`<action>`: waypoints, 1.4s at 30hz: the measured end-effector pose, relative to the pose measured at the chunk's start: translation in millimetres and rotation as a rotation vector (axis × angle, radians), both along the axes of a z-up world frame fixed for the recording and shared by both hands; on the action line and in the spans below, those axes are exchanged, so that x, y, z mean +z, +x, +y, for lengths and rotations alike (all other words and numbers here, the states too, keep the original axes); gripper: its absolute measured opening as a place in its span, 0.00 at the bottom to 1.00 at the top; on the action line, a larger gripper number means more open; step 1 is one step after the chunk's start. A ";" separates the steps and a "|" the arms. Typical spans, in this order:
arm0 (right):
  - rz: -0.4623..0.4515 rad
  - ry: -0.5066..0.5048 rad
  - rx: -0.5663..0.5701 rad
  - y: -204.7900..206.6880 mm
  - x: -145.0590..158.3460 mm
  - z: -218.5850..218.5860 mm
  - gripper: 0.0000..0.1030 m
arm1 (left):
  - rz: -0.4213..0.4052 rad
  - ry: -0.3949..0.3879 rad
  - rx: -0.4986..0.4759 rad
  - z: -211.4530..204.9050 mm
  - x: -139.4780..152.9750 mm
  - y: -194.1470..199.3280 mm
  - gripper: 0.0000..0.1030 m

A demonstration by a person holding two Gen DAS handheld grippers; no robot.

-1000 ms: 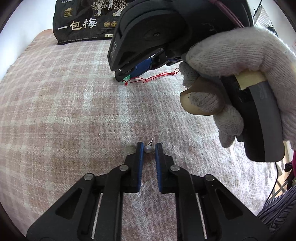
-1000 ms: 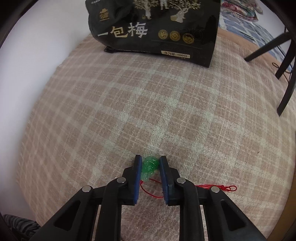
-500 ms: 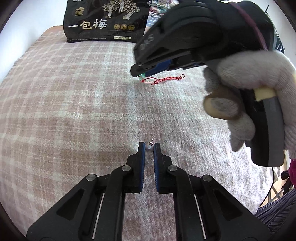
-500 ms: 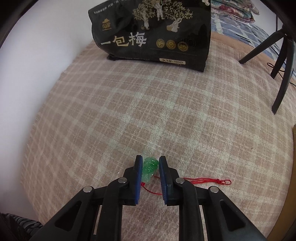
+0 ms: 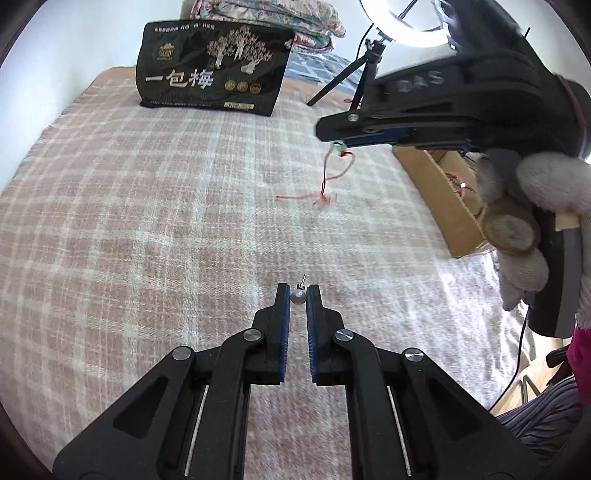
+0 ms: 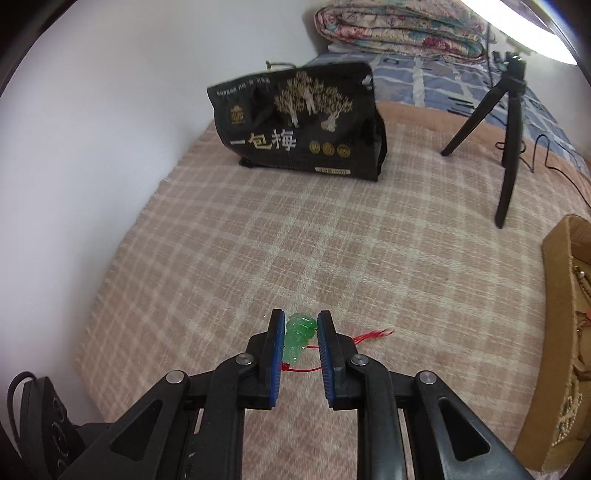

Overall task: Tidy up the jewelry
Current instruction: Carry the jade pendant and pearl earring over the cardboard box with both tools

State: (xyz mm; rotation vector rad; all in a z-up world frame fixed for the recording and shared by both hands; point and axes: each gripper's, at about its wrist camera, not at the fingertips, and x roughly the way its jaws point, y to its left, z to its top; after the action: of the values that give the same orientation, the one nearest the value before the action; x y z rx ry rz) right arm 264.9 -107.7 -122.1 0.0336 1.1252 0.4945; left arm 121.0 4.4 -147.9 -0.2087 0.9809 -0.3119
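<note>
- Left gripper (image 5: 297, 295) clamped on pearl stud earring (image 5: 297, 296), post pointing 12 o'clock.
- Right gripper (image 6: 301, 334) pinches green jade pendant (image 6: 300, 336), red cord (image 6: 371, 335) trailing.
- Cardboard box (image 6: 554, 332) at 3 o'clock, right hand nearer.

The cardboard box (image 6: 554, 332) runs off the right edge in the right wrist view, so its contents show only as a tangle of beads and cords. In the left wrist view the gloved hand (image 5: 532, 206) covers the box's near end. The red cord (image 5: 328, 181) hangs blurred. The ring light (image 5: 402, 22) is cut off by the top edge.
</note>
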 end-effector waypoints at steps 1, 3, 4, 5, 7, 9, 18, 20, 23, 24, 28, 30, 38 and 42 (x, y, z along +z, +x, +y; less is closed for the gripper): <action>-0.009 0.008 -0.004 -4.4 6.0 -4.5 0.16 | -0.007 -0.003 -0.002 -0.3 2.9 -1.2 0.06; -0.024 0.021 -0.013 -12.3 16.6 -13.7 0.16 | -0.021 -0.006 -0.005 -1.5 9.1 -4.9 0.06; -0.030 0.029 -0.017 -15.2 21.2 -17.8 0.16 | -0.028 -0.007 -0.007 -2.7 12.4 -6.4 0.06; -0.037 0.037 -0.022 -18.8 26.3 -22.8 0.16 | -0.034 -0.010 -0.010 -3.5 15.2 -7.5 0.06; -0.052 0.044 -0.028 -26.4 35.4 -31.9 0.16 | -0.047 -0.013 -0.016 -6.2 20.8 -10.4 0.06; -0.064 0.052 -0.034 -33.5 44.0 -41.0 0.16 | -0.059 -0.016 -0.024 -10.7 27.1 -12.3 0.06; -0.124 0.062 -0.086 -62.6 76.4 -94.1 0.16 | -0.102 -0.032 -0.085 -38.1 50.9 -7.6 0.06; -0.136 0.066 -0.104 -68.3 82.3 -109.9 0.16 | -0.110 -0.036 -0.095 -45.3 55.5 -6.0 0.06; -0.150 0.076 -0.131 -74.9 89.7 -131.0 0.16 | -0.121 -0.045 -0.112 -57.1 62.2 -2.7 0.06; -0.156 0.079 -0.141 -77.0 92.1 -138.3 0.16 | -0.124 -0.047 -0.117 -60.5 64.1 -2.0 0.06; -0.177 0.086 -0.182 -84.2 100.8 -169.1 0.16 | -0.140 -0.050 -0.141 -76.3 71.6 4.2 0.06; -0.185 0.090 -0.203 -87.6 103.8 -183.7 0.16 | -0.147 -0.052 -0.150 -84.2 75.2 8.6 0.06; -0.216 0.063 -0.285 -93.3 112.2 -239.8 0.16 | -0.179 -0.061 -0.192 -119.5 89.5 32.6 0.06; -0.220 0.053 -0.319 -94.1 110.7 -262.7 0.16 | -0.187 -0.063 -0.208 -137.8 92.9 46.4 0.06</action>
State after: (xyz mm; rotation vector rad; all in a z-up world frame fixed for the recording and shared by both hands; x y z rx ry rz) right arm 170.8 -370.5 -11.4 0.1974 0.8708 0.2354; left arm 167.4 -133.4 -55.0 -0.1318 0.8093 -0.5438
